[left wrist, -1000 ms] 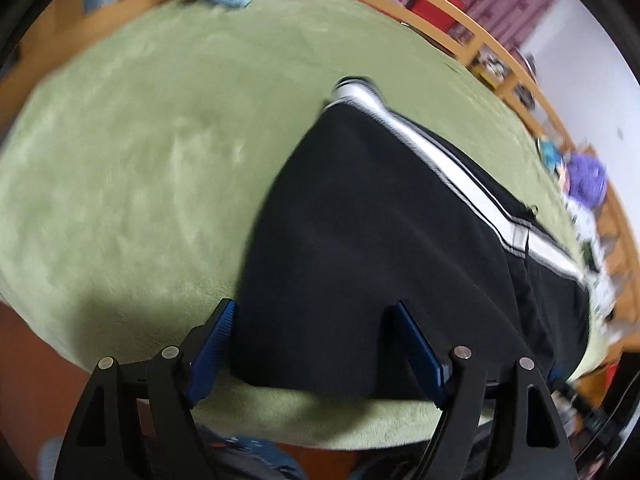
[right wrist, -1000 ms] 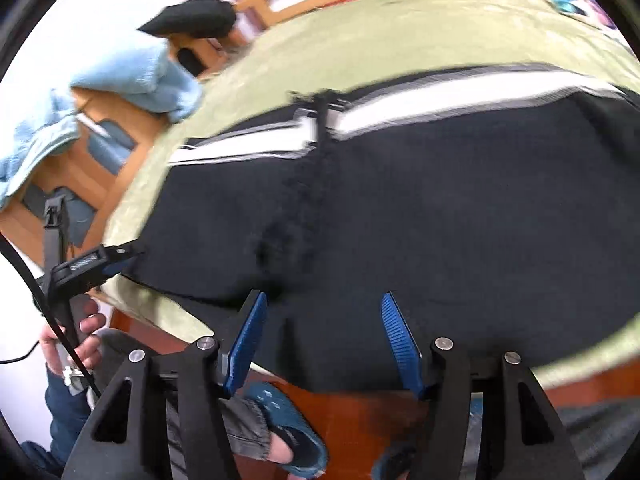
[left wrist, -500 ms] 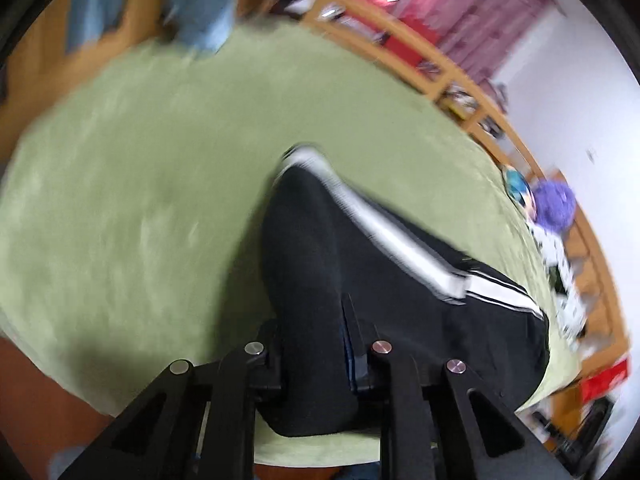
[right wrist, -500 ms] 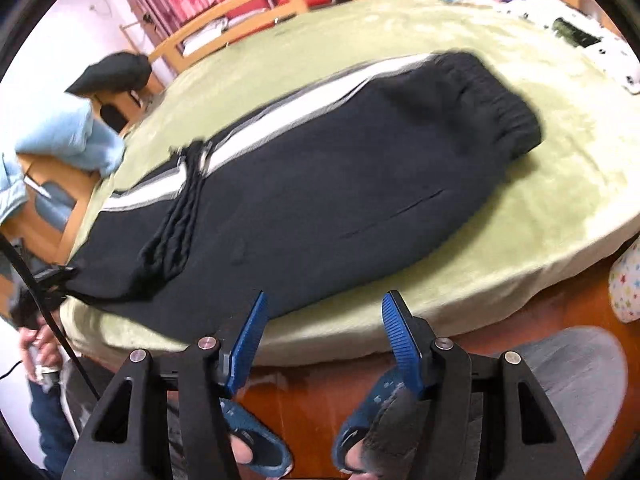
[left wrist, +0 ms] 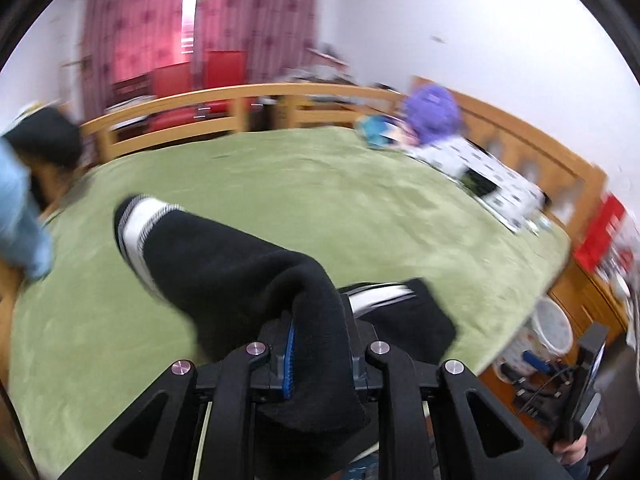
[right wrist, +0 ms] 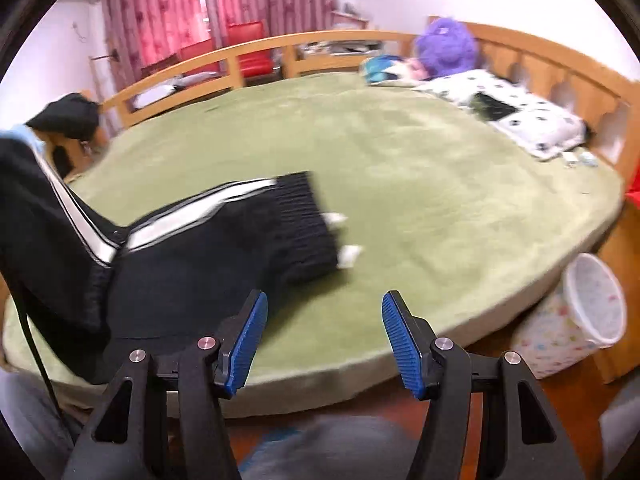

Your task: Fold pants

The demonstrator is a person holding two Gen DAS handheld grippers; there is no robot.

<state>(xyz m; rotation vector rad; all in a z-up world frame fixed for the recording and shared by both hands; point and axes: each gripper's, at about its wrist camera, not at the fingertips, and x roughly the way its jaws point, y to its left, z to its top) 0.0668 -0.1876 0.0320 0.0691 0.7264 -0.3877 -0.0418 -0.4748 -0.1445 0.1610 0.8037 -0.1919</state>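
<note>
On the plush green blanket (right wrist: pixel 400 168), black pants (right wrist: pixel 180 264) (white-striped, ribbed waistband) are spread; one end is pinched by the left gripper (left wrist: pixel 320 354), raised. The right gripper (right wrist: pixel 322 340) is held apart, empty. Edges are blurred.

Home bedroom: wooden-railed bed (right wrist: pixel 256 46), curtains (right wrist: pixel 160 4), pillow (right wrist: pixel 532 118).

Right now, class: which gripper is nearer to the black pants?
Left. The left gripper is clamped on the black pants; the right gripper hangs open beside them, over the green blanket.
</note>
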